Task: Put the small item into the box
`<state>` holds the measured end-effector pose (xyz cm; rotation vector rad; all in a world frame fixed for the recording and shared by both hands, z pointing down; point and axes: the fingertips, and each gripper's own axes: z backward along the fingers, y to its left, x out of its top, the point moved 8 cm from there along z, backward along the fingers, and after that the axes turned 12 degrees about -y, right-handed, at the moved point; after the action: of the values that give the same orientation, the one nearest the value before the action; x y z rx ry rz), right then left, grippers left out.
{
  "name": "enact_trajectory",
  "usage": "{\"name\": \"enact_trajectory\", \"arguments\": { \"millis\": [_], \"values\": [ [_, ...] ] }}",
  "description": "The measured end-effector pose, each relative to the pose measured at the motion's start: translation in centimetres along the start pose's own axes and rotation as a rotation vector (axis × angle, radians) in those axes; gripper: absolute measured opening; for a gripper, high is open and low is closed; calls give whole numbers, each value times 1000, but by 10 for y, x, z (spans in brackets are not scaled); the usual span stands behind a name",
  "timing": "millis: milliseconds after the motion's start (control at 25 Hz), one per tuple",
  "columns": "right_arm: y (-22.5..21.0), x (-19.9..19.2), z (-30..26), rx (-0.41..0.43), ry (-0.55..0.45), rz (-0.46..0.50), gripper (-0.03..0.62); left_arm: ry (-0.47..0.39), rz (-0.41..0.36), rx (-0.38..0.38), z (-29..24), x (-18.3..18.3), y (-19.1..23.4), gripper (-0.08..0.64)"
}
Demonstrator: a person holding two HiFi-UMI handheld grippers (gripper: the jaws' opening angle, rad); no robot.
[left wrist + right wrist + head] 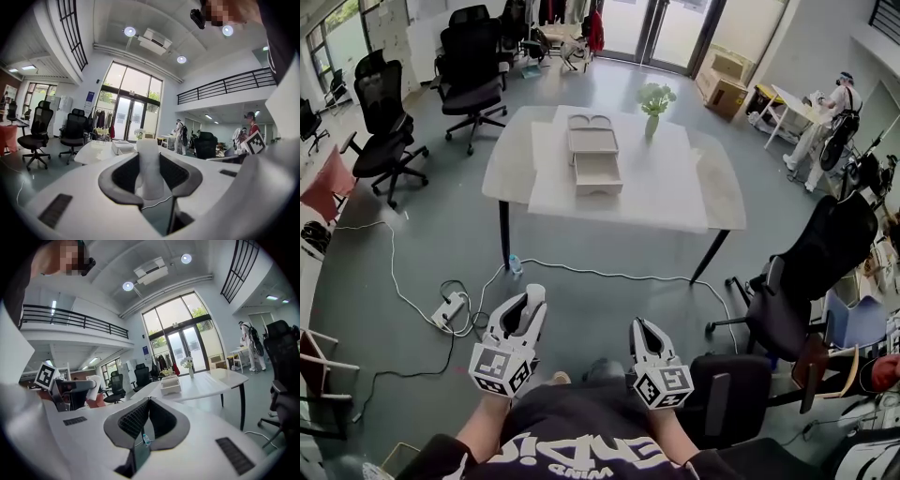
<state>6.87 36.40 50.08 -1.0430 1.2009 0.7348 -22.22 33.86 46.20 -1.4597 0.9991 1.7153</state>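
Table (pixel 712 192) stands amid office chairs (pixel 473 70), holding box (pixel 595 159).

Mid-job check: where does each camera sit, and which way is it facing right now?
Head view: on the person's head, looking steeply down at the white table with the box; shows forearms, left gripper and right gripper.
Left gripper view: rides the left gripper, faces the table along jaws closed on a white item.
Right gripper view: rides the right gripper, faces the table over shut, empty jaws.
Shared: all three views show the box.
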Motion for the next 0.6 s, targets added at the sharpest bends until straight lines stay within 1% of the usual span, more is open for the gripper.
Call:
{"name": "enact_trajectory", "arguments": {
  "millis": [120, 280, 600],
  "values": [
    [0, -5, -7, -19, 5, -10, 23, -1, 11, -12, -6, -1, 9, 143],
    [-4, -11, -23, -18, 2, -9, 23, -3, 19, -26, -21, -7, 18, 143],
    [-25, -14, -83, 4, 2, -31, 23, -6, 17, -21, -68, -8, 43, 143]
  ]
}}
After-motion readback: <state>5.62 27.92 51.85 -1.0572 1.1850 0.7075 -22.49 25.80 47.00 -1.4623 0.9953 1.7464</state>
